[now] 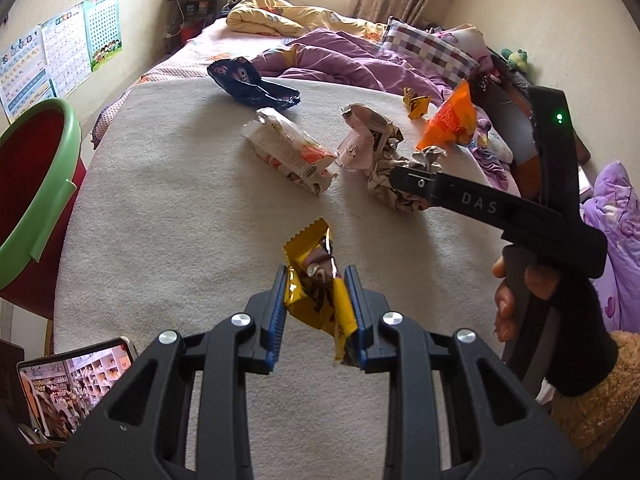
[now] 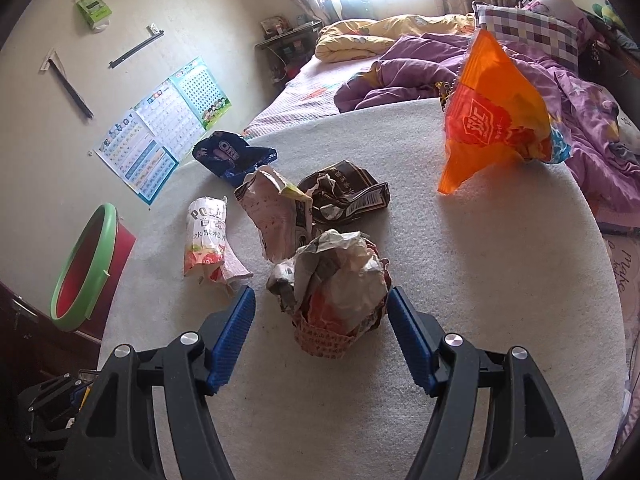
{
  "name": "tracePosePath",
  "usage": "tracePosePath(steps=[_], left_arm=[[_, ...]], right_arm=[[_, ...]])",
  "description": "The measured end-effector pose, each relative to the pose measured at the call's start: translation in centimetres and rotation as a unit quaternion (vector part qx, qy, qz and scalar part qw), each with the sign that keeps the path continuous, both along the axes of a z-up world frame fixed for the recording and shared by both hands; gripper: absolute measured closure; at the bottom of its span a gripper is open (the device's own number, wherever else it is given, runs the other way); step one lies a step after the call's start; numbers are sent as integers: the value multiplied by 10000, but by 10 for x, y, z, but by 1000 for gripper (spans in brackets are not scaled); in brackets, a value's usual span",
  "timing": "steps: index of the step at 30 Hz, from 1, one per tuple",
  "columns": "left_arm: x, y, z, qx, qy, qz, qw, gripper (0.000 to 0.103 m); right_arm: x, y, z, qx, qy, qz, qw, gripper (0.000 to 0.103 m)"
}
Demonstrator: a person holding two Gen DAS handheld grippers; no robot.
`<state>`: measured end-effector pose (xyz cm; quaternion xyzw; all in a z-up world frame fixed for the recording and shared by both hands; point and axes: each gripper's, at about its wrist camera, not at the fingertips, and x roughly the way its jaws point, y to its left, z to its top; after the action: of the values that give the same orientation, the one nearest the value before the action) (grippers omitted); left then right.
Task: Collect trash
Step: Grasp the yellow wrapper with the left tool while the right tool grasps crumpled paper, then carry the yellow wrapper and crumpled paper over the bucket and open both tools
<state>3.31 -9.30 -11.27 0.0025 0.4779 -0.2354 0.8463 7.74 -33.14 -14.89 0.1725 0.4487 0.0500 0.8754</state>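
Observation:
My left gripper is shut on a yellow snack wrapper and holds it above the white round table. My right gripper is open, its jaws on either side of a crumpled paper ball on the table; the ball also shows in the left wrist view. Further back lie a white Pocky pack, a pink-white wrapper, a dark brown wrapper, a blue Oreo wrapper and an orange bag. A red bin with a green rim stands left of the table.
A bed with purple and yellow quilts lies behind the table. A small yellow wrapper sits at the table's far edge. A tablet shows at lower left. Posters hang on the left wall.

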Motion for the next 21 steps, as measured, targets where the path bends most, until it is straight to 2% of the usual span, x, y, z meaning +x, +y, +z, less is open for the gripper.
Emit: tracePosePath(steps=[3, 5, 8, 21], left_arm=[[0, 3, -1, -2, 5, 14, 10000, 76], [0, 6, -1, -7, 11, 39, 10000, 76], [0, 12, -2, -17, 30, 96, 9999, 76], [6, 27, -5, -106, 86, 77, 9999, 76]], right_arm=[[3, 5, 0, -93, 20, 82, 9999, 43], [3, 8, 1, -118, 11, 127, 9998, 57], [-3, 10, 3, 34, -38, 129, 9999, 61], [-35, 32, 28, 544, -268, 213, 9979, 63]])
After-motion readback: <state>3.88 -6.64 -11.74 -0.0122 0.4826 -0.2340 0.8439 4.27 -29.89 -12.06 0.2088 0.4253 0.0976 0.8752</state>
